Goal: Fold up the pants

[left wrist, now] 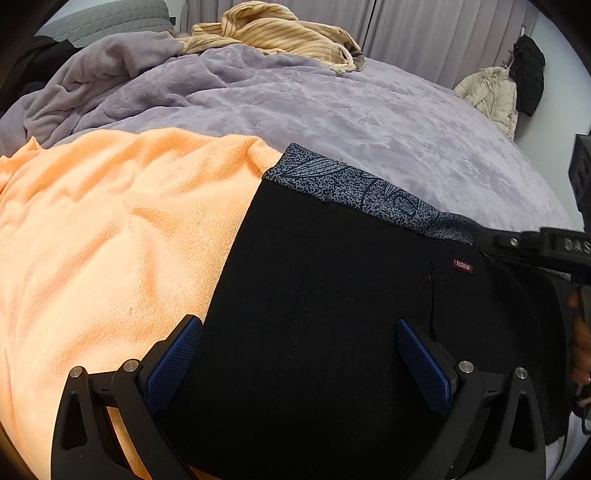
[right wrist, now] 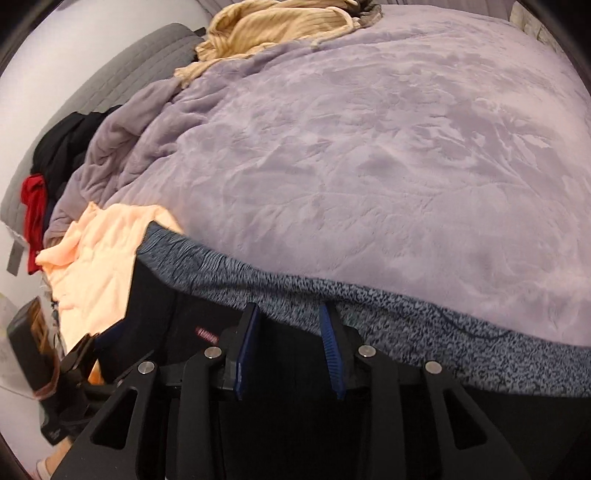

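Note:
Black pants [left wrist: 332, 295] with a speckled grey-blue waistband [left wrist: 369, 192] and a small red label [left wrist: 462, 266] lie on the bed, partly over an orange towel. My left gripper [left wrist: 299, 328] is open, its blue pads wide apart over the black fabric. In the right wrist view the pants [right wrist: 295, 424] fill the bottom, with the waistband [right wrist: 443, 325] along the top edge. My right gripper [right wrist: 290, 314] is open with a narrow gap, its tips at the waistband; it also shows at the right in the left wrist view [left wrist: 535, 243].
A lilac blanket [right wrist: 369, 147] covers the bed. An orange towel [left wrist: 110, 240] lies left of the pants. A striped beige garment [left wrist: 273, 33] sits at the far side. Dark and red clothes [right wrist: 48, 177] lie by the grey headboard. Coats [left wrist: 491, 92] hang at far right.

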`<state>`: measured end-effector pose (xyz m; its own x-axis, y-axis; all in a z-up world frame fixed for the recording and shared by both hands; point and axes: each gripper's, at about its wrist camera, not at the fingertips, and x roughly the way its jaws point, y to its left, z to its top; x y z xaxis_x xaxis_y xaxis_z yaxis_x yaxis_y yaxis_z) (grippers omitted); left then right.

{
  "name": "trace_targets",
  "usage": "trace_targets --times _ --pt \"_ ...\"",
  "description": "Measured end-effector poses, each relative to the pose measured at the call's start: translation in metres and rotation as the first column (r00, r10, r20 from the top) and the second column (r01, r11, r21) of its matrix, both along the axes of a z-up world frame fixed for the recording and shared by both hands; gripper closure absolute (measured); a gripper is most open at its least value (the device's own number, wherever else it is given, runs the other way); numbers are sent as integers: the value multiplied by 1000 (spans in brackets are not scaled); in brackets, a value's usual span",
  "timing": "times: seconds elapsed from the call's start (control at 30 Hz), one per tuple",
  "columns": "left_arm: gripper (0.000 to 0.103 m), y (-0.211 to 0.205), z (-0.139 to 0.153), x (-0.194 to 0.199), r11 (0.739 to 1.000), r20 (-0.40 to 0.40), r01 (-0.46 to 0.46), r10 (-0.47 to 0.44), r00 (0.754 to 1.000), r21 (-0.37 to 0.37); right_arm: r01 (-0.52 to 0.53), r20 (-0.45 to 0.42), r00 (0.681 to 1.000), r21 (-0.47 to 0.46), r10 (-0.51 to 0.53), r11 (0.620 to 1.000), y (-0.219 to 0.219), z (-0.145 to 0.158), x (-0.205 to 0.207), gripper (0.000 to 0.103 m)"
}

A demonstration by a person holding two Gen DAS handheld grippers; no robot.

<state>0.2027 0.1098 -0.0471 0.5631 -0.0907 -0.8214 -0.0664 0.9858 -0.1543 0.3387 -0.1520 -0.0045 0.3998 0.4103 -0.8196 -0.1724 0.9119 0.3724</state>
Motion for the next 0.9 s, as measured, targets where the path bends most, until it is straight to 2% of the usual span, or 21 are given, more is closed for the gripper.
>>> trace_targets --times 0.1,0.13,0.23,0.3,0.4,0.47,0.57,0.63,0.77,0.8,0.9 --pt "0 0 -1 -3 1000 23 -2 2 1000 1 105 -3 994 -77 -105 991 -13 -4 18 70" --pt "0 1 0 -4 1000 30 -3 3 1000 2 139 -17 990 -66 -140 988 -21 -4 17 70" --pt "0 2 0 -7 1000 48 -8 9 999 -4 189 -54 981 98 -184 977 -53 7 -4 67" --pt "0 2 2 -9 1000 60 -16 17 998 -8 182 -44 983 148 -177 972 -70 20 -29 66" --pt "0 -3 12 -15 999 50 -36 34 998 29 163 -9 986 198 -164 967 -99 39 -84 65" --pt "0 -9 23 -26 999 55 -32 31 998 28 173 0 984 252 -178 952 -127 44 -131 64" --pt "0 -30 42 -43 998 76 39 -36 996 -40 232 -32 972 310 -234 922 -160 38 -186 64" --pt "0 -57 55 -51 996 86 92 -92 992 2 255 -55 966 354 -252 900 -172 30 -213 63" --pt "0 -112 65 -61 959 71 248 -240 968 -137 282 -97 959 450 -267 847 -175 12 -243 62" --pt "0 -127 64 -63 951 67 278 -272 960 -135 289 -106 957 466 -271 836 -174 8 -246 62" --pt "0 -164 44 -60 954 14 300 -300 954 -2 318 -136 947 504 -290 803 -173 -5 -244 62"
